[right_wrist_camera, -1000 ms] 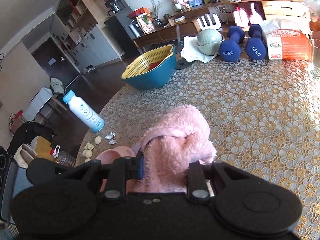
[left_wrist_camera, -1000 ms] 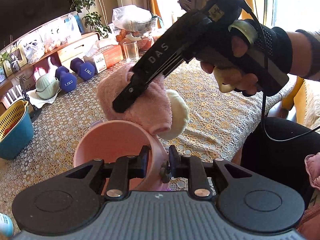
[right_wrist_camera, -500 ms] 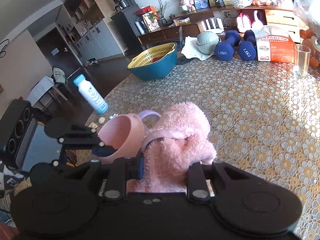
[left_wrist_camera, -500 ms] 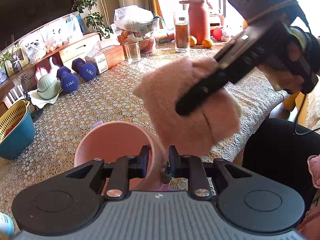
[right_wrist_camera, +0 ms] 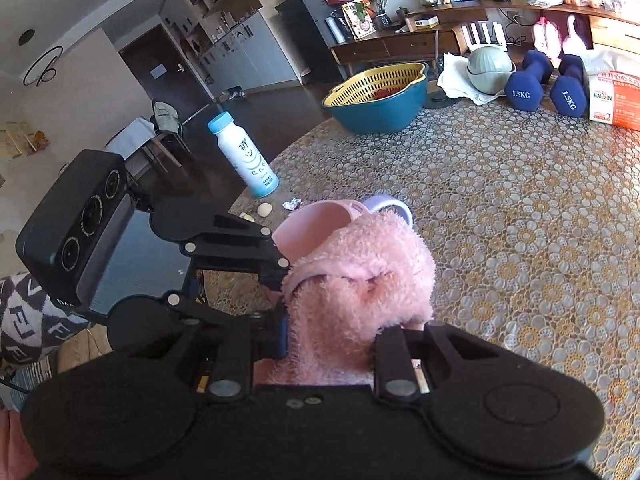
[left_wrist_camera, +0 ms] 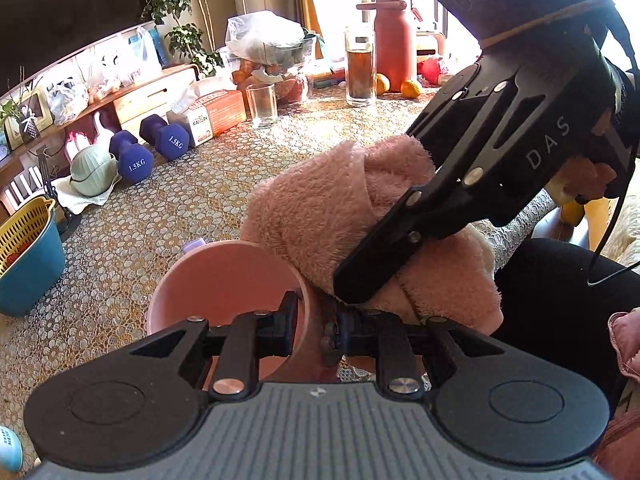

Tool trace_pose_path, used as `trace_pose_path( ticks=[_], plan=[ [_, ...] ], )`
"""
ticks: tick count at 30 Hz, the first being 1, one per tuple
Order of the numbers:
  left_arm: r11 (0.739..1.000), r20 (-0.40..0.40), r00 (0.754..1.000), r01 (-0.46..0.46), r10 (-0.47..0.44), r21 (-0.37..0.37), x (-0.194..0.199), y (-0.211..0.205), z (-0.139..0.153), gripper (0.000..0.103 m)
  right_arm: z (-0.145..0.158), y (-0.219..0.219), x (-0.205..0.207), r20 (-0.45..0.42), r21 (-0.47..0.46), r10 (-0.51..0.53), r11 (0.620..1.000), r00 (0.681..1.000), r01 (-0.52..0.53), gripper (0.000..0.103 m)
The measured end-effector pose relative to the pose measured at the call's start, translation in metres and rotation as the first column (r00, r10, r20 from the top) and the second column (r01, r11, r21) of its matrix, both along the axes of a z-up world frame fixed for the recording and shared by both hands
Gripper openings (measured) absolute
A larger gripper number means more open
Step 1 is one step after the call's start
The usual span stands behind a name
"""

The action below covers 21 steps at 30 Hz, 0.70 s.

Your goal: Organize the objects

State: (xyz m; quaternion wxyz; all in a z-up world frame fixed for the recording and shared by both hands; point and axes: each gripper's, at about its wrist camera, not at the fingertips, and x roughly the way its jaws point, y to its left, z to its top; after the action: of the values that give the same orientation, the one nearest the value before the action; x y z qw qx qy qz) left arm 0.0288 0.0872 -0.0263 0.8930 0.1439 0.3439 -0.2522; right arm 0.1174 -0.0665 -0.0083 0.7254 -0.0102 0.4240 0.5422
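The left gripper (left_wrist_camera: 312,330) is pinched on the near rim of a pink cup (left_wrist_camera: 224,276), which serves as the landmark here; its fingers straddle the cup's wall. Just right of the cup and partly over its rim, the right gripper (left_wrist_camera: 352,284) is clamped on a fluffy pink towel (left_wrist_camera: 320,208), bunched and held off the patterned tablecloth (left_wrist_camera: 160,208). Beyond the cup to its left stands a blue basin with a yellow strainer (left_wrist_camera: 28,240). Farther behind the cup lie two blue dumbbells (left_wrist_camera: 148,152), an orange-and-white box (left_wrist_camera: 216,114) and an empty glass (left_wrist_camera: 262,104).
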Motion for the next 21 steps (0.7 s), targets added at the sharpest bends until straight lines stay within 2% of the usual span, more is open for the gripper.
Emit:
trace_pose_path(
  ticks=[11,21],
  plan=[
    [1.000,-0.002,1.000,-0.005,0.005,-0.020,0.005,0.008,0.002,0.020,0.012,0.023,0.022,0.047,-0.032,0.048,0.998,0.998,-0.047,0.023],
    [1.000,-0.005,1.000,-0.012,0.012,-0.028,0.012,0.011,0.000,0.021,0.009,0.046,0.048,0.049,-0.042,-0.020,0.999,0.999,0.023,0.023]
  ],
)
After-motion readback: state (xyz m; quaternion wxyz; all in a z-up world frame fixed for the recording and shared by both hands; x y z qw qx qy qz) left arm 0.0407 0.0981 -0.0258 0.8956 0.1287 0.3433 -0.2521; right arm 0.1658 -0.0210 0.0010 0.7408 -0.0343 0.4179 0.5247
